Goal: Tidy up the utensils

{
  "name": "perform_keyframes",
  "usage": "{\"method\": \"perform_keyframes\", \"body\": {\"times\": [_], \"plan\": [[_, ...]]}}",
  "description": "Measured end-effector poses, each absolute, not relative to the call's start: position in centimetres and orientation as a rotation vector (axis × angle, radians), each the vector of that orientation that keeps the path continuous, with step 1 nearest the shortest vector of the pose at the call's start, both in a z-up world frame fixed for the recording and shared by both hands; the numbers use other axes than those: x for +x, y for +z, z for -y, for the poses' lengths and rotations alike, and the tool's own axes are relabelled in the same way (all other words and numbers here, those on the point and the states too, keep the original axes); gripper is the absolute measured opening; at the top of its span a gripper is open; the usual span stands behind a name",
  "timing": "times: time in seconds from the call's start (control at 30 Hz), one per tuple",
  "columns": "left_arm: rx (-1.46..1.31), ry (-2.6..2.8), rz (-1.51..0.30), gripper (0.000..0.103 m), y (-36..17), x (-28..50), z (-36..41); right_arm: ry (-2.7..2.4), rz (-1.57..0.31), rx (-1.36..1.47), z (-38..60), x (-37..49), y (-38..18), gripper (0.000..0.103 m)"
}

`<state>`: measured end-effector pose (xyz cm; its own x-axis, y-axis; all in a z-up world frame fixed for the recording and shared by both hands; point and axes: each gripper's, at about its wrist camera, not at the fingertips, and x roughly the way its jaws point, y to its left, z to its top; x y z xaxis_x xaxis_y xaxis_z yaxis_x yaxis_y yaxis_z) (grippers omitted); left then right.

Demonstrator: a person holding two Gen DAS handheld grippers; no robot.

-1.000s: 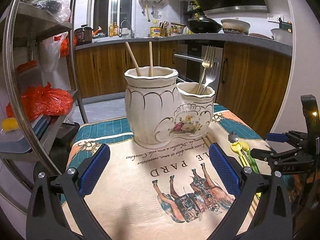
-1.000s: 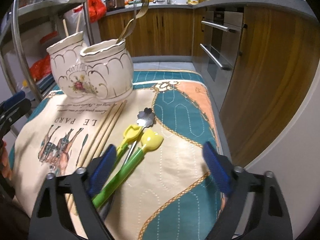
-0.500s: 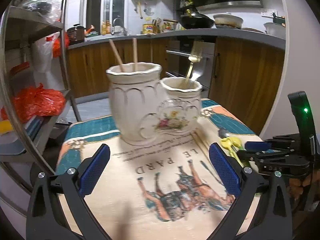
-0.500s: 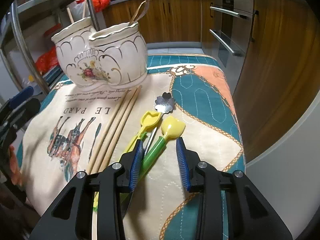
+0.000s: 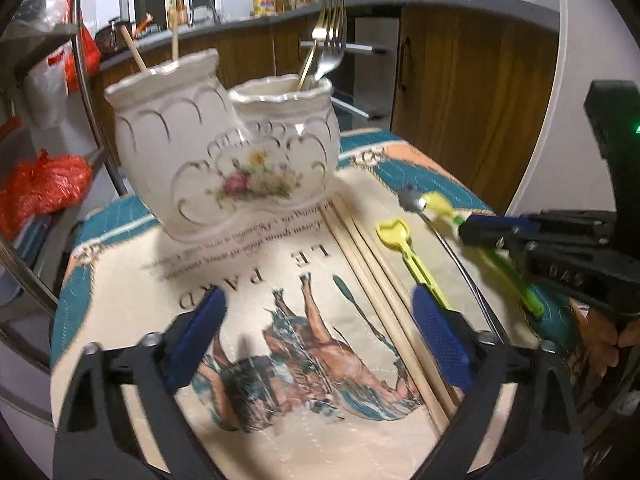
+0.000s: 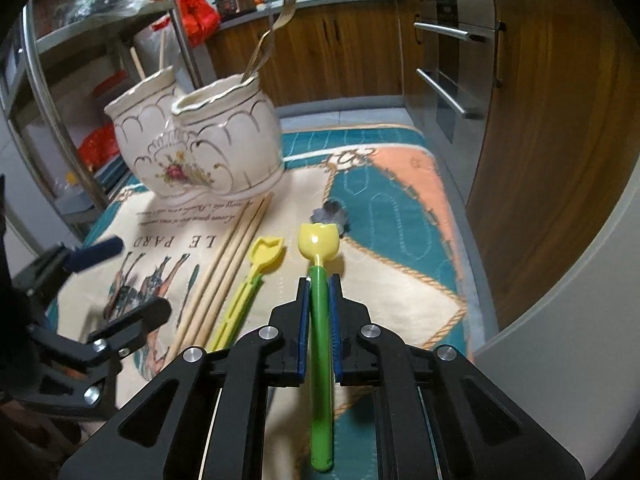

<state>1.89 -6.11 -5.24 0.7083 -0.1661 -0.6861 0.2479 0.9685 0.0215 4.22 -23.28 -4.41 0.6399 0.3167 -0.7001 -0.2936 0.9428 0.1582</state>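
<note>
Since a second ago our right tool (image 6: 319,286) has closed right in, its jaws just shutting, and now the blue pads clamp the green handle of the tulip spoon (image 6: 319,240); its yellow bowl sticks out ahead of the fingertips, over the cloth (image 6: 404,268). Meanwhile our left tool (image 5: 316,332) has swung in towards the chopsticks (image 5: 372,276), and the holder (image 5: 224,148) now sits up and left in its view. Its jaws have just begun to narrow but stand wide apart with nothing gripped; the loose chopsticks run between the pads, close by the right one. We see those chopsticks lying side by side on the cloth, reaching up to the foot of the holder. Just right of them lies the yellow shovel spoon (image 6: 248,280), flat and untouched, and beyond the tulip spoon a metal flower-shaped spoon (image 6: 330,216) rests on the cloth. Over in the holder, two chopsticks stand in the taller pot and forks (image 5: 326,44) lean in the lower one. Everything sits on the cloth-covered bench.
</note>
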Motion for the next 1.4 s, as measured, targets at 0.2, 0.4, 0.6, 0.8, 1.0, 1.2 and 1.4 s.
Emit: {"method": "perform_keyframes", "body": {"times": [0.2,0.4,0.6,0.8,1.0,1.2,1.4], "plan": [[0.119,-0.22,-0.81,0.078,-6.1,2.2,6.6,0.348,-0.777,0.035,24.2,4.1,-4.1,0.01],[0.136,-0.218,-0.841,0.071,-6.6,2.5,7.2,0.353,-0.764,0.018,24.0,3.7,-4.1,0.01],[0.139,-0.254,-0.858,0.028,-6.7,3.6,8.2,0.353,-0.777,0.004,24.0,3.8,-4.5,0.01],[0.13,-0.308,-0.888,0.006,-6.4,3.8,6.7,0.358,-0.801,-0.016,24.1,4.0,-4.8,0.01],[0.149,-0.347,-0.916,0.006,-6.1,3.3,4.5,0.374,-0.849,-0.047,24.1,4.1,-5.2,0.011],[0.12,-0.381,-0.913,0.013,-6.3,1.6,3.8,0.381,-0.858,-0.097,23.9,3.9,-5.2,0.015],[0.095,-0.354,-0.863,0.029,-6.7,1.3,4.7,0.388,-0.849,-0.116,23.7,4.0,-5.3,0.017]]}}
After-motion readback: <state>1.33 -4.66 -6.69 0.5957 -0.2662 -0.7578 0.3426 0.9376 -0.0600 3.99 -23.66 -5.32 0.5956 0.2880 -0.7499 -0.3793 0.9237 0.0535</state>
